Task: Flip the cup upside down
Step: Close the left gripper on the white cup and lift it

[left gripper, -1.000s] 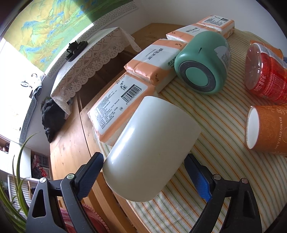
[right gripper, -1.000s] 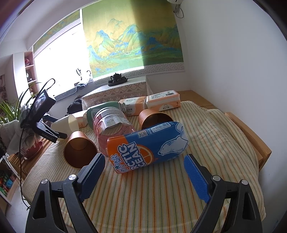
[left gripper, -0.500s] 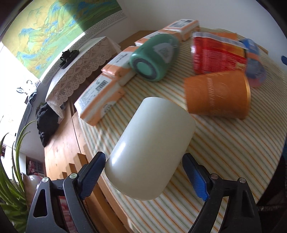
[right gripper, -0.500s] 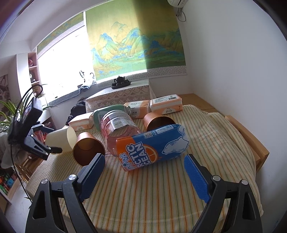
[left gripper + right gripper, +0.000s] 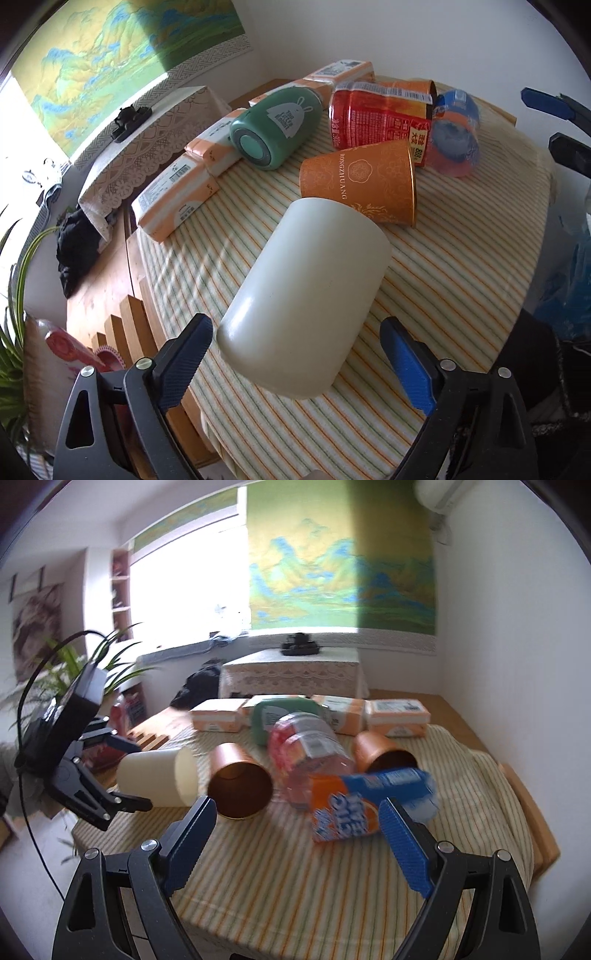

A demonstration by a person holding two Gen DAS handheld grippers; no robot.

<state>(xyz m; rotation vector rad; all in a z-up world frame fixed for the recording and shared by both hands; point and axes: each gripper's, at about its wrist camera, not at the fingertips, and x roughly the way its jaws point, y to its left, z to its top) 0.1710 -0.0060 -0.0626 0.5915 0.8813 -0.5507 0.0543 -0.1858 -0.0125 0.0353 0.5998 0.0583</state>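
cup lies on its side between the left claw's spread fingers, base toward the camera, just left of the orange cup on the striped counter. right claw hangs open, gripping nothing, above the counter.

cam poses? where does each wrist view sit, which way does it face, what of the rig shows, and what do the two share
Left wrist: on the left gripper, looking down along its fingers at the white cup lying between them; own fingers show.
Right wrist: on the right gripper, held back, facing across the striped cloth toward the window; own open fingers show.
Shared: white cup, orange cup, green canister.
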